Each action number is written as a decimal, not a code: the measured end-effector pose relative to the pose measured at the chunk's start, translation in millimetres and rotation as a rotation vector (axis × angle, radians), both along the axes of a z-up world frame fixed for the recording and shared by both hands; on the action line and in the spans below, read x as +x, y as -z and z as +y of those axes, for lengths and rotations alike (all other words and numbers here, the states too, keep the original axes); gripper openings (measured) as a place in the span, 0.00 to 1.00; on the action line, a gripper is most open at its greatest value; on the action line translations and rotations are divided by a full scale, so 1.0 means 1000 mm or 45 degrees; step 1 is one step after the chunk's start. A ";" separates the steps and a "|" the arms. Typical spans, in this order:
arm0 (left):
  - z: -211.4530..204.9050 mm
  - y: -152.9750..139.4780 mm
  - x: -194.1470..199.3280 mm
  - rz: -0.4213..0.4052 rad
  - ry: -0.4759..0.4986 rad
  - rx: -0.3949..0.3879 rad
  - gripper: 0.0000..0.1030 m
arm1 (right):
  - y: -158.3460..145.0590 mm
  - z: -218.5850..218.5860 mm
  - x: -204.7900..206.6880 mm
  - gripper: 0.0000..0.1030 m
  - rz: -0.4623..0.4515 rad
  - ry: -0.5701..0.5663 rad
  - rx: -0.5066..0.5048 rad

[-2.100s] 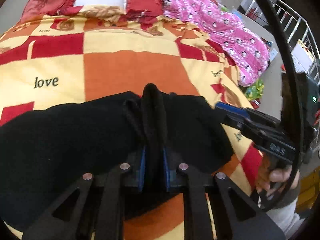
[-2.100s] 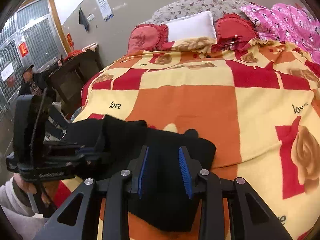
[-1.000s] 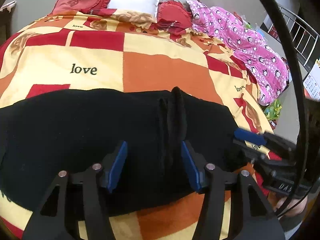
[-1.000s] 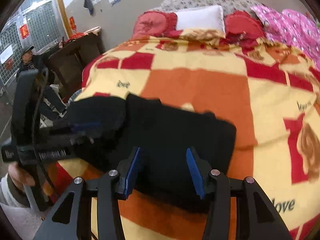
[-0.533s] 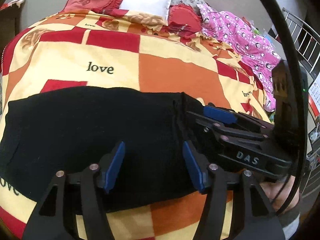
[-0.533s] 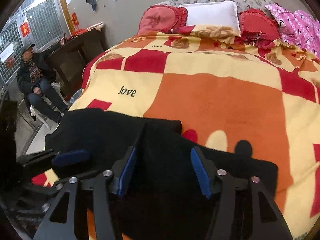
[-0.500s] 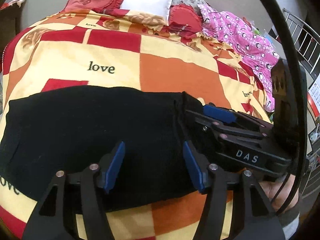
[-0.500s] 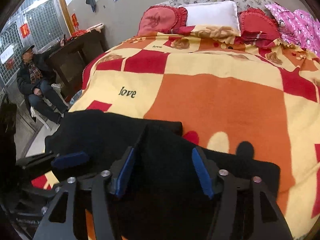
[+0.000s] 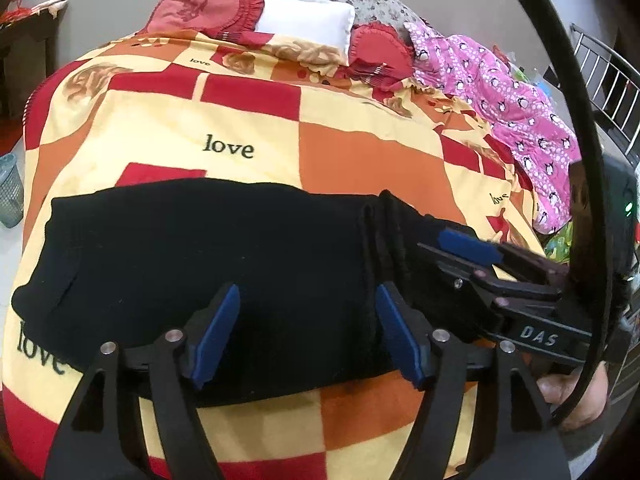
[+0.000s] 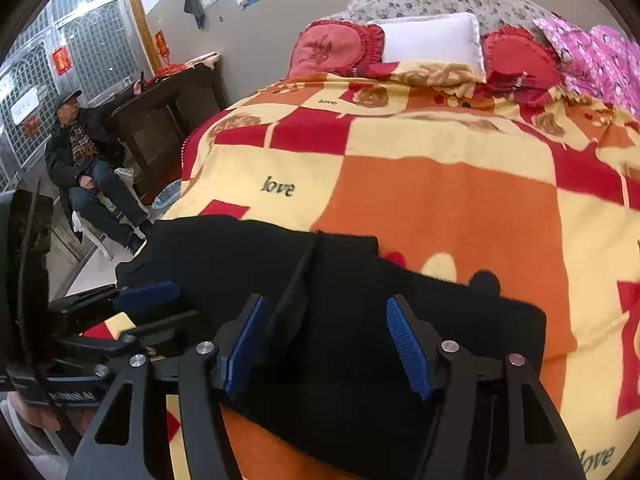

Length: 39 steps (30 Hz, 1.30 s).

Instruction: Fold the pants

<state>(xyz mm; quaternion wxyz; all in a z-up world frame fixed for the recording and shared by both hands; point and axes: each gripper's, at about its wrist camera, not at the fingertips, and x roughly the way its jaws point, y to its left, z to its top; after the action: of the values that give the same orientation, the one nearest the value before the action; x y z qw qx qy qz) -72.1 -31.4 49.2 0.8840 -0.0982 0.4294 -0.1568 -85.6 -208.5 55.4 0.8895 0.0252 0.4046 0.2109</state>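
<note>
The black pants lie flat across the near edge of the bed, with a raised fold ridge toward the right. My left gripper is open and empty just above the cloth. My right gripper is open and empty over the right end of the pants; a standing crease runs by its left pad. The right gripper also shows in the left wrist view, and the left gripper shows at the left of the right wrist view.
The bed carries a red, orange and yellow checked blanket with pillows at the head and a pink quilt on the right. A man sits on a chair beside a dark table left of the bed.
My left gripper let go of the pinched fold and opened, and the pants now lie spread out. Both grippers drew back slightly and have stayed open for the last half second.
</note>
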 end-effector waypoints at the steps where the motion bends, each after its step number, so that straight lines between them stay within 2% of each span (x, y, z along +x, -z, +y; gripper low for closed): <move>1: 0.001 0.000 -0.001 0.003 -0.004 -0.001 0.69 | 0.004 -0.001 0.001 0.63 0.015 0.007 0.002; 2: 0.002 0.001 -0.001 0.007 -0.010 -0.002 0.69 | 0.012 -0.001 0.003 0.63 0.038 0.016 -0.003; 6: 0.008 0.002 -0.002 0.022 -0.028 -0.002 0.69 | 0.016 0.005 0.001 0.73 0.013 0.001 -0.006; 8: 0.013 0.002 -0.005 0.033 -0.033 -0.018 0.69 | 0.013 0.009 0.002 0.73 0.025 -0.009 -0.020; 11: 0.028 -0.002 -0.011 0.051 -0.048 -0.078 0.72 | 0.005 0.011 0.002 0.73 0.029 -0.030 0.030; 13: 0.042 -0.004 -0.017 0.061 -0.084 -0.117 0.74 | -0.004 0.015 0.002 0.75 0.004 -0.051 0.063; 15: 0.059 -0.008 -0.024 0.055 -0.131 -0.142 0.75 | -0.010 0.019 0.003 0.82 -0.022 -0.062 0.083; 19: 0.087 -0.010 -0.040 0.047 -0.222 -0.144 0.77 | -0.015 0.033 0.012 0.83 -0.025 -0.085 0.084; 24: 0.109 -0.001 -0.054 0.063 -0.305 -0.152 0.78 | -0.016 0.065 0.021 0.85 -0.018 -0.177 0.024; 30: 0.131 0.032 -0.062 0.157 -0.448 -0.254 0.78 | -0.018 0.113 0.028 0.85 -0.026 -0.330 -0.011; 33: 0.134 0.031 -0.063 0.108 -0.483 -0.256 0.81 | -0.017 0.139 0.034 0.85 -0.022 -0.389 -0.013; 39: 0.136 0.036 -0.048 0.115 -0.485 -0.275 0.81 | -0.008 0.195 0.050 0.86 -0.028 -0.517 -0.077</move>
<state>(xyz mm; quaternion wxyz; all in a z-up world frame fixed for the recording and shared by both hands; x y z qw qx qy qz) -120.4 104.8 13.0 0.8618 -0.2786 0.4229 -0.0276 -35.8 -13.0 63.4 0.8334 -0.0859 0.3979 0.3738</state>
